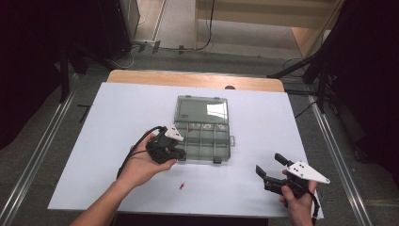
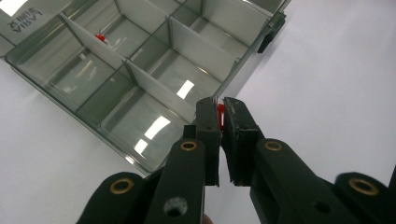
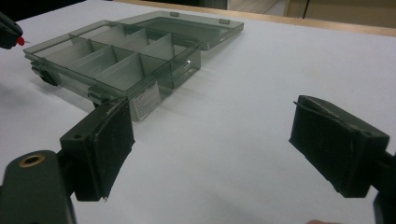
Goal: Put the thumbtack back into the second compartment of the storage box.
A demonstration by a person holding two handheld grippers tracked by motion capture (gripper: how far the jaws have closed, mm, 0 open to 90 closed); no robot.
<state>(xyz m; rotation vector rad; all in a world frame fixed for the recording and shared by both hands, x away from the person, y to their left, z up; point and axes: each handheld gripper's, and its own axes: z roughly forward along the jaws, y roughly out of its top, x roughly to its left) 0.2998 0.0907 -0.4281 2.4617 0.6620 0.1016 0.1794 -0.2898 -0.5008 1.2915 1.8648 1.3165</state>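
Note:
A clear grey compartment box [image 1: 203, 141] lies open in the middle of the white table, its lid [image 1: 202, 109] flat behind it. My left gripper [image 1: 178, 151] hovers at the box's front left corner, shut on a small red piece [image 2: 220, 114] above the box's front rim [image 2: 140, 158]. Another red piece [image 2: 100, 37] lies in a back compartment, and a third [image 1: 181, 186] lies on the table in front of the box. My right gripper [image 1: 268, 163] is held near the table's front right, open with nothing between its jaws [image 3: 212, 109]. From there the box [image 3: 116, 56] and the left gripper's tip [image 3: 9, 32] are at the upper left.
The white table sheet [image 1: 117, 117] has bare room left and right of the box. A wooden strip [image 1: 197, 79] runs along the far edge. Dark stands and cables [image 1: 310, 70] sit on the floor around the table.

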